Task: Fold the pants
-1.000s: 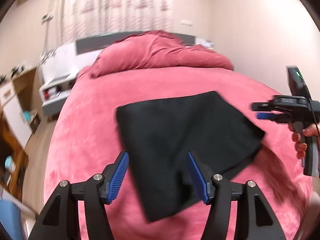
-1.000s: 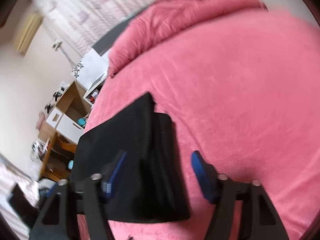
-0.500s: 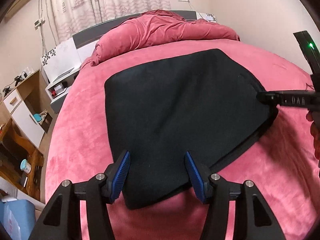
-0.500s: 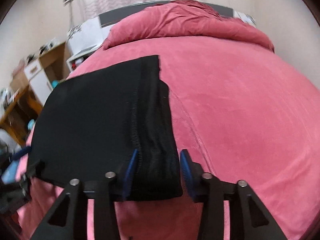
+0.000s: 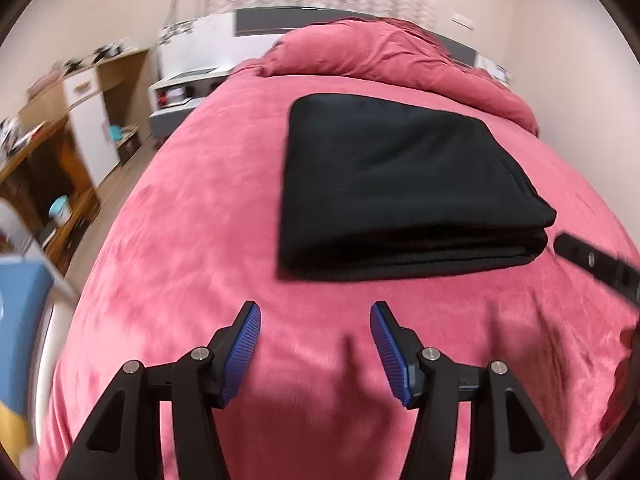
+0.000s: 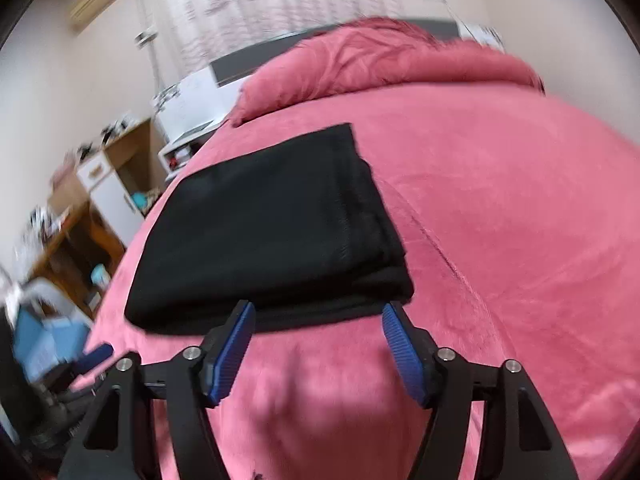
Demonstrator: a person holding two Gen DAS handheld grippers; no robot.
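Observation:
The black pants (image 5: 400,184) lie folded into a thick rectangle on the pink bed (image 5: 192,216). My left gripper (image 5: 315,314) is open and empty, hovering over the bedspread a little short of the pants' near folded edge. My right gripper (image 6: 316,314) is open and empty, its fingertips just at the near edge of the pants (image 6: 272,224). One black finger of the right gripper (image 5: 596,264) shows at the right of the left wrist view, beside the pants' near right corner.
A pink duvet (image 5: 384,52) is heaped at the head of the bed. A wooden desk and shelves (image 5: 52,136) stand on the floor to the left, with a white nightstand (image 5: 184,80) by the headboard. A blue object (image 5: 20,312) is at the far left.
Both grippers have drawn back from the pants toward the foot of the bed. The right gripper, which straddled the pants' thick edge, has opened wider and released it. The pants now lie flat in a compact fold.

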